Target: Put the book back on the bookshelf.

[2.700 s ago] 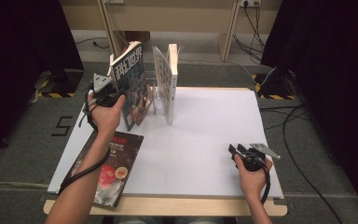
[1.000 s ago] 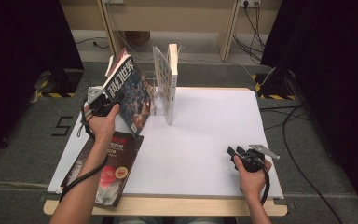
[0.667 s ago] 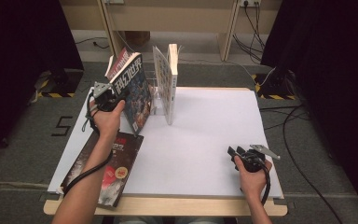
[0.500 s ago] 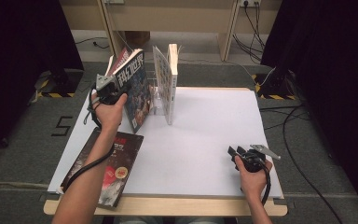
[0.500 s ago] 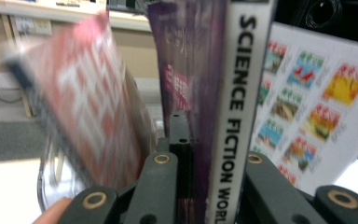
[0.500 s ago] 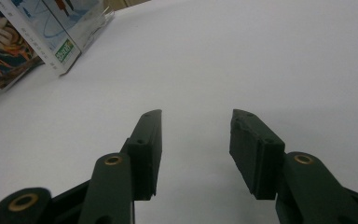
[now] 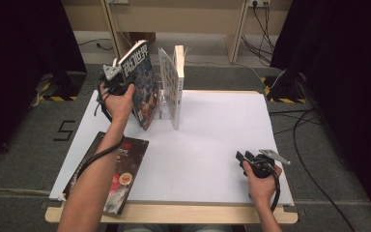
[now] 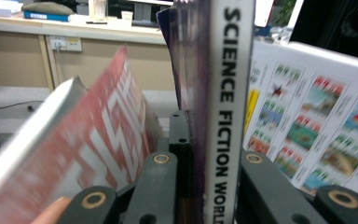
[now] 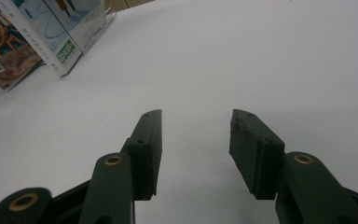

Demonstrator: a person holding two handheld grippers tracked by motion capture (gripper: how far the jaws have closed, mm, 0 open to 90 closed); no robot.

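Right gripper (image 7: 245, 159): nearest to me, resting low on the white tabletop (image 7: 212, 145) at the near right; its jaws stand wide with nothing between them. I judge it needs no part in this step and I leave it parked.
Flat book (image 7: 118, 174): a dark cover lying at the near left edge, under my left forearm. I mind the trailing cable so it does not drag across it.
Left gripper (image 7: 125, 87): clamped narrow on the spine of the science fiction magazine (image 8: 226, 93), pads on either side of it.
Magazine: it leans at the far left of the table, its foot just beside the clear rack (image 7: 165, 104) and its top tipped away from it.
Step in hand: as I read it, standing this magazine up into the rack beside the white book (image 7: 174, 82).
How to do it well: I keep the grip firm, bring the spine upright first, then ease it toward the rack.
Risk: a red-patterned cover (image 8: 98, 135) fans out loose beside the jaws; I would not let it snag.
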